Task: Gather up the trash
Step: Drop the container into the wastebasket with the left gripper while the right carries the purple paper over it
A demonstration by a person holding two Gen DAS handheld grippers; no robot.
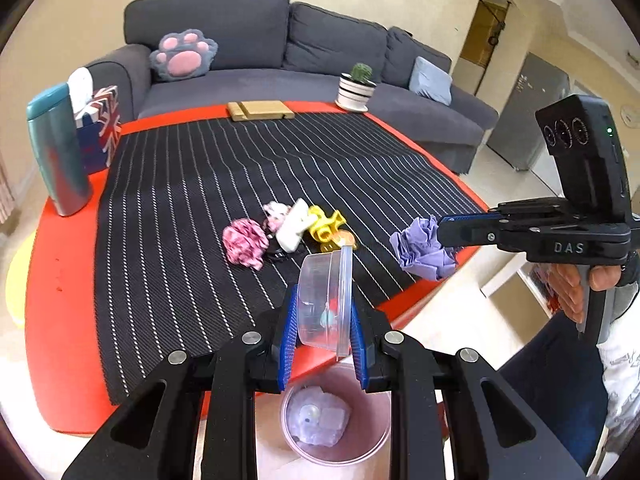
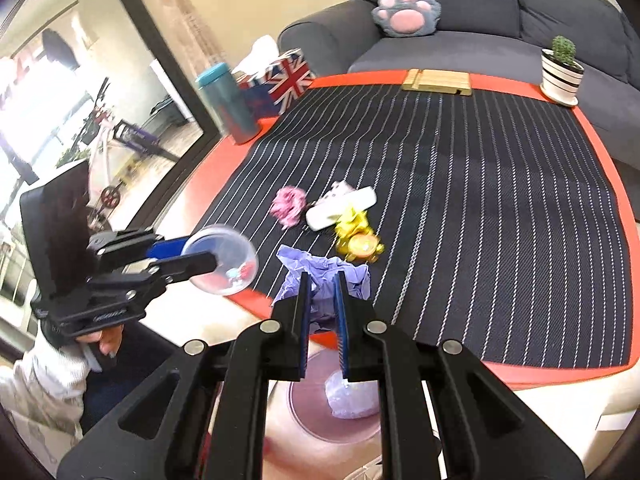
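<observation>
My left gripper (image 1: pixel 324 312) is shut on a clear plastic container (image 1: pixel 326 300) tilted on its side, with small scraps inside, above a pink bin (image 1: pixel 336 420) on the floor; the container also shows in the right wrist view (image 2: pixel 222 260). My right gripper (image 2: pixel 322 292) is shut on a crumpled purple paper (image 2: pixel 324 280) at the table's near edge, above the bin (image 2: pixel 332 408); the paper also shows in the left wrist view (image 1: pixel 422 250). The bin holds pale wads. A pink crumpled wad (image 1: pixel 244 242), a white object (image 1: pixel 294 226) and a yellow toy (image 1: pixel 326 228) lie mid-table.
A red table (image 1: pixel 60 280) carries a black striped mat (image 1: pixel 240 160). A teal bottle (image 1: pixel 58 148) and a Union Jack tissue box (image 1: pixel 102 128) stand far left, a wooden block (image 1: pixel 260 111) and a potted cactus (image 1: pixel 356 88) at the back. A grey sofa (image 1: pixel 280 52) lies behind.
</observation>
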